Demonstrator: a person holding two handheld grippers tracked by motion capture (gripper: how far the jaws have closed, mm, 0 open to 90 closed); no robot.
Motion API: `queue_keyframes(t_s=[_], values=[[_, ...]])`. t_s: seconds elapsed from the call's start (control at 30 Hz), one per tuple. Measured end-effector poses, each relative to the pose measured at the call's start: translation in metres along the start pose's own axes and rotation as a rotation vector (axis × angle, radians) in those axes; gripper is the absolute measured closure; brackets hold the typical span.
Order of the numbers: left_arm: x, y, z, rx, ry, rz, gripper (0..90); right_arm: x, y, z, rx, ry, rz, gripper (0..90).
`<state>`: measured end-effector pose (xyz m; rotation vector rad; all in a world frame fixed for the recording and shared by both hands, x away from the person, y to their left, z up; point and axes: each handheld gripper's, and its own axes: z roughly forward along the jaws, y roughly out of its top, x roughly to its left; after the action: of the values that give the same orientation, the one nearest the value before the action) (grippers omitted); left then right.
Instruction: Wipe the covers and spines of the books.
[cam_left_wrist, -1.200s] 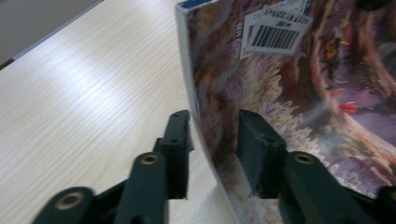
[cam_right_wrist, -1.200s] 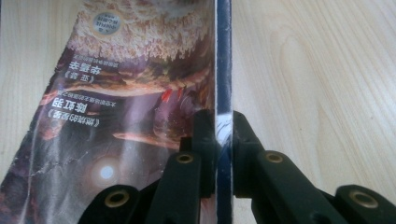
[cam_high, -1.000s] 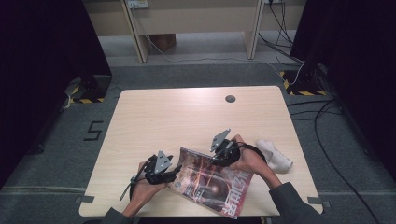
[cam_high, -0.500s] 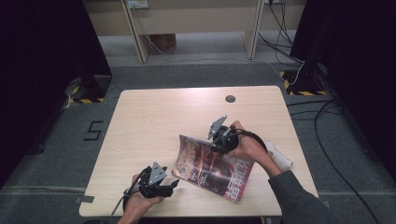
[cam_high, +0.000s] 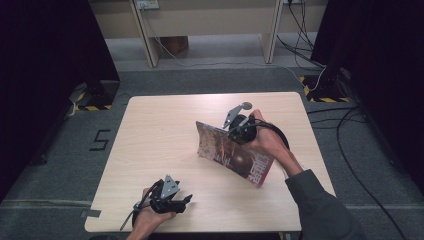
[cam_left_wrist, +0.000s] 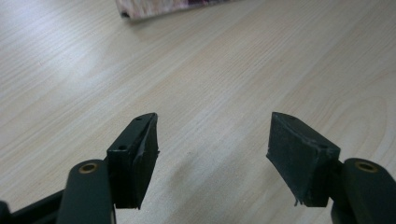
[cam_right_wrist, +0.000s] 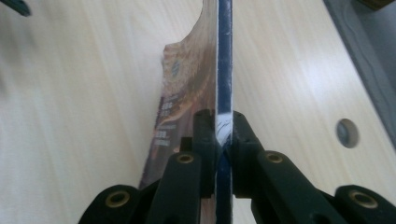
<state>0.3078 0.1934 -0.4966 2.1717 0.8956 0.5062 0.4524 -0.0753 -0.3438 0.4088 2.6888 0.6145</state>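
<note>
The pale wooden worktop (cam_high: 165, 130) has wide bare room across its left half and far edge, with one small round hole (cam_high: 246, 105) near the far edge, just beyond the right gripper. No containers stand on it. A magazine (cam_high: 235, 155) stands tilted up off the surface right of centre, well inside the right edge, its lower corner near the worktop toward the person. The right gripper (cam_right_wrist: 223, 135) is clenched on the magazine's upper edge, the thin pages pinched between both pads, as the right gripper view shows edge-on. The left gripper (cam_high: 186, 200) rests low near the front edge, well apart from the magazine, its jaws having just been opening and now released with nothing but bare wood between them.
</note>
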Motion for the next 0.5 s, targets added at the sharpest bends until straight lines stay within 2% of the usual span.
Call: queue_keyframes(t_s=[0.2, 0.27, 0.33, 0.37, 0.4, 0.47, 0.5], values=[[0.002, 0.000, 0.001, 0.007, 0.008, -0.004, 32.9, -0.008, 0.009, -0.003, 0.025, -0.092, -0.006, 84.3], [0.002, 0.000, 0.001, 0.010, 0.005, -0.004, 32.9, -0.011, 0.014, -0.003, 0.034, -0.125, -0.030, 84.3], [0.002, 0.000, 0.001, 0.013, 0.004, -0.001, 32.8, -0.008, 0.018, -0.002, 0.045, -0.137, -0.027, 84.3], [0.002, 0.000, 0.001, 0.014, 0.003, 0.000, 32.8, -0.006, 0.020, -0.001, 0.049, -0.147, -0.051, 84.3], [0.002, -0.001, 0.001, 0.017, 0.002, 0.001, 32.7, -0.003, 0.021, 0.001, 0.055, -0.147, -0.050, 84.3], [0.001, -0.001, 0.002, 0.021, -0.003, 0.001, 32.6, 0.003, 0.022, 0.006, 0.061, -0.138, -0.074, 84.2], [0.001, -0.001, 0.002, 0.022, -0.006, 0.000, 32.2, 0.009, 0.021, 0.010, 0.070, -0.120, -0.081, 84.1]])
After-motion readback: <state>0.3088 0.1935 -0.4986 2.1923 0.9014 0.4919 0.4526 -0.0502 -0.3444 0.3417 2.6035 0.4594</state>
